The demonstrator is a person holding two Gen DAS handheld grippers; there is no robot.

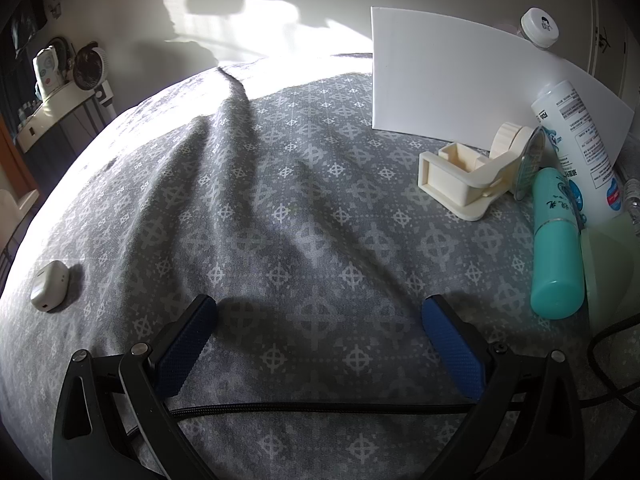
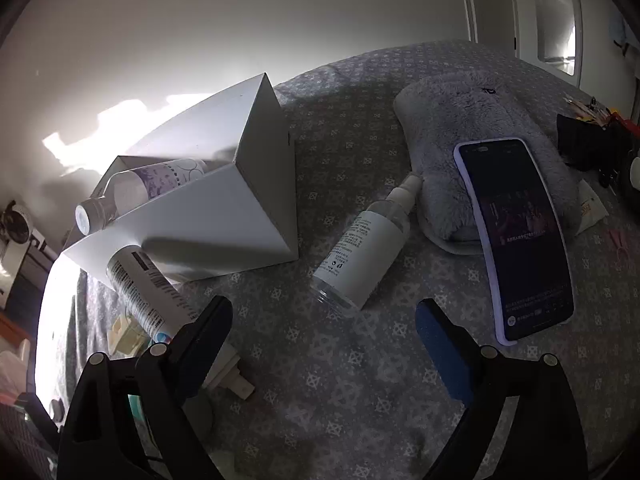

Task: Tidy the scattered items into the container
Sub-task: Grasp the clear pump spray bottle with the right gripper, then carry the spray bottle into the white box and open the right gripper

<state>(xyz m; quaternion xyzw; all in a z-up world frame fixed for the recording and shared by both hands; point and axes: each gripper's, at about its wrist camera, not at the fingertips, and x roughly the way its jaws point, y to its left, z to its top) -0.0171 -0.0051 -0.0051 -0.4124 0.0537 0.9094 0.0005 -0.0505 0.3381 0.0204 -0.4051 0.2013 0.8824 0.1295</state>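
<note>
Bottles lay scattered beside the white box (image 2: 224,216); one clear spray bottle (image 2: 360,256) rested just right of it, ahead of the right gripper (image 2: 324,316), whose jaws gaped empty, probably to straddle it. The left gripper (image 1: 320,312) was likewise released.

Dim fisheye views, blown-out sunlit patches

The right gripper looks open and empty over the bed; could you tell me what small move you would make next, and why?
Probably ease the right gripper forward and down to straddle the clear spray bottle. It lies loose on the bedspread just ahead of the open jaws, beside the white box, which already holds a purple-labelled bottle.
</note>
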